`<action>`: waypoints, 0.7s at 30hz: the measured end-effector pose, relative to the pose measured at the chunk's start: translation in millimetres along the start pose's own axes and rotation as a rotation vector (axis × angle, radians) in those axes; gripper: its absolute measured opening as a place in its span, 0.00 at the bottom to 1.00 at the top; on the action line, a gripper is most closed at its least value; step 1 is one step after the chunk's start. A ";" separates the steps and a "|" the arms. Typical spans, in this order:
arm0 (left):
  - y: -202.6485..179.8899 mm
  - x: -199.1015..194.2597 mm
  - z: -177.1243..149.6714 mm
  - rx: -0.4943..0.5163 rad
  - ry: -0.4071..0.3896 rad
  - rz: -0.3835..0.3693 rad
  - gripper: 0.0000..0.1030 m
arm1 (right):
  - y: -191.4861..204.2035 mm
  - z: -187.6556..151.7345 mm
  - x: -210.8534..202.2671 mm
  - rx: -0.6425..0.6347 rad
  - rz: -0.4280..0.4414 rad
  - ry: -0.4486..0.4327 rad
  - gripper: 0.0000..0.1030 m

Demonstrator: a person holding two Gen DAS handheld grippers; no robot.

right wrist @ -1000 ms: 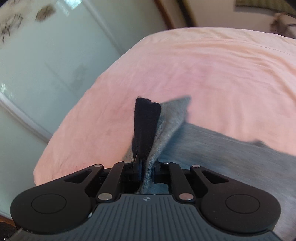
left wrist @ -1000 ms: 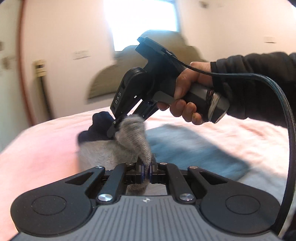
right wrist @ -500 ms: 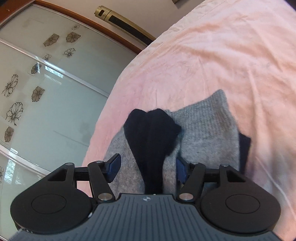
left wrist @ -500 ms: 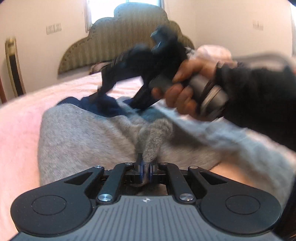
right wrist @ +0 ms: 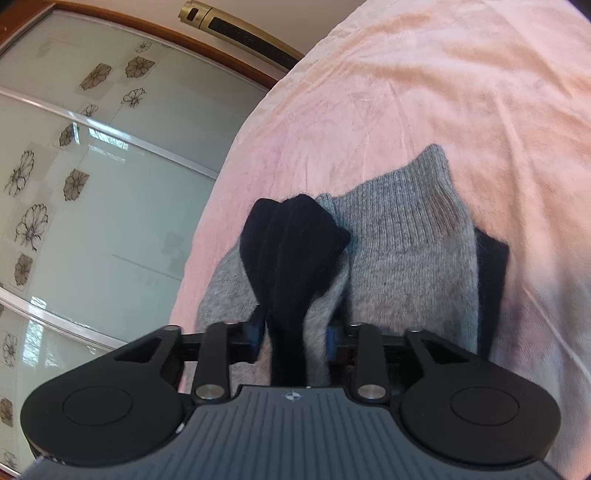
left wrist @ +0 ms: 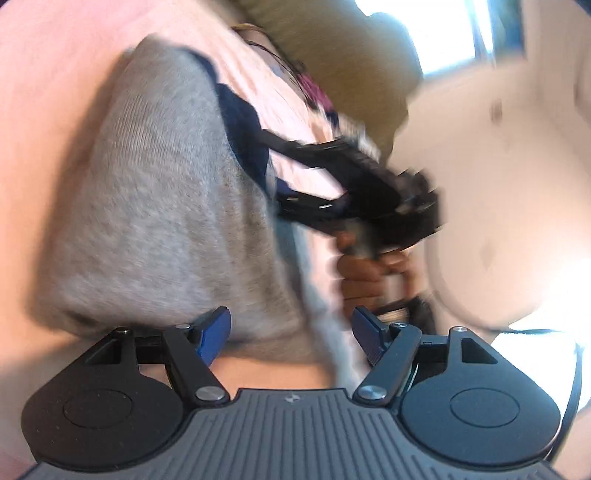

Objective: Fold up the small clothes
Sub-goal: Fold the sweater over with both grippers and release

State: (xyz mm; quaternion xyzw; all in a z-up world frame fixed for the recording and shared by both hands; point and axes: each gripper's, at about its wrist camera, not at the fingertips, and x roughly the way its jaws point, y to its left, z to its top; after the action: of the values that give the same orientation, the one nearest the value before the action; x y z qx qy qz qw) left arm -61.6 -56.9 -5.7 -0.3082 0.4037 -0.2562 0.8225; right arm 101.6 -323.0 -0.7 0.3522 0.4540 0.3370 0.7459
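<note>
A small grey knit garment (left wrist: 155, 206) with dark navy trim (left wrist: 243, 129) lies folded on the pink bedspread (right wrist: 443, 92). My left gripper (left wrist: 291, 339) is open and empty, just in front of the garment's near edge. In the blurred left wrist view my right gripper (left wrist: 291, 192) reaches to the navy trim at the garment's far side. In the right wrist view the right gripper (right wrist: 295, 336) stands half closed around a bunched navy cuff (right wrist: 291, 243) and grey fabric (right wrist: 402, 243); the pads seem not to pinch it tight.
A padded headboard (left wrist: 332, 48) and a bright window (left wrist: 424, 29) lie beyond the bed. A frosted sliding door with flower prints (right wrist: 92, 184) stands past the bed's edge (right wrist: 221, 177). More pink bedspread extends to the right of the garment.
My left gripper has opened and let go of the grey fabric. The right gripper, open half a second ago, has narrowed around the navy cuff. The garment now lies flatter on the bed.
</note>
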 end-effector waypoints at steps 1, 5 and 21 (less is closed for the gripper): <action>-9.9 -3.2 -1.8 0.153 0.019 0.088 0.70 | 3.9 -8.5 -9.0 -0.015 0.017 -0.011 0.57; -33.4 -22.2 -28.1 0.656 0.109 0.275 0.70 | 3.4 -60.3 -42.9 -0.031 0.021 -0.038 0.69; -0.3 -22.1 109.2 0.053 -0.290 0.311 0.82 | 12.9 -135.8 -49.4 -0.045 -0.066 -0.052 0.12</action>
State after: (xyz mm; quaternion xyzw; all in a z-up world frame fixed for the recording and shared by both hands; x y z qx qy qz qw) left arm 16.1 -9.5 58.6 -0.2540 0.3168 -0.0898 0.9094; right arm -42.7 -327.0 -14.4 0.3288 0.4379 0.3130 0.7760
